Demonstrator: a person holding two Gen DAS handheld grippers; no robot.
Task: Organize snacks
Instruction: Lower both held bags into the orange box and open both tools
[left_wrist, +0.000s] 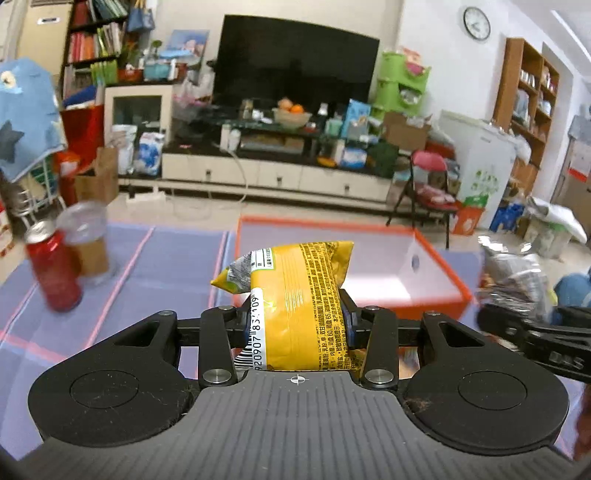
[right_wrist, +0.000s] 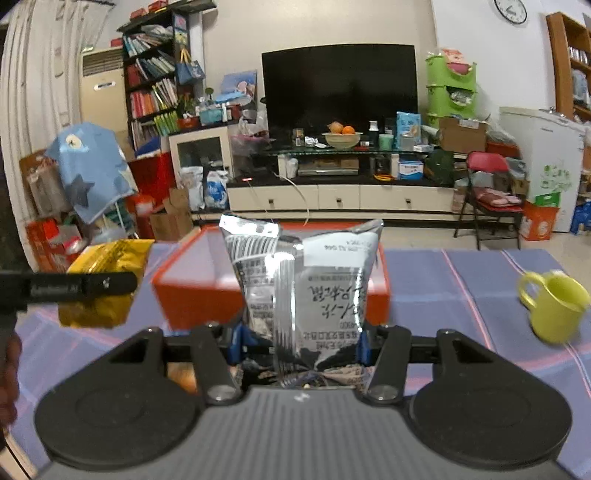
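Observation:
My left gripper (left_wrist: 297, 325) is shut on a yellow snack bag (left_wrist: 295, 295) and holds it above the purple table mat, in front of an orange-rimmed white box (left_wrist: 439, 266). My right gripper (right_wrist: 299, 341) is shut on a silver snack bag (right_wrist: 306, 280), held up in front of the same orange box (right_wrist: 192, 291). The silver bag (left_wrist: 517, 273) and right gripper show blurred at the right of the left wrist view. The yellow bag (right_wrist: 107, 280) and the left gripper show at the left of the right wrist view.
A red can (left_wrist: 51, 269) and a clear cup with brown drink (left_wrist: 88, 243) stand on the mat at the left. A yellow-green mug (right_wrist: 554, 306) stands on the mat at the right. Beyond the table are a TV stand, shelves and a folding chair.

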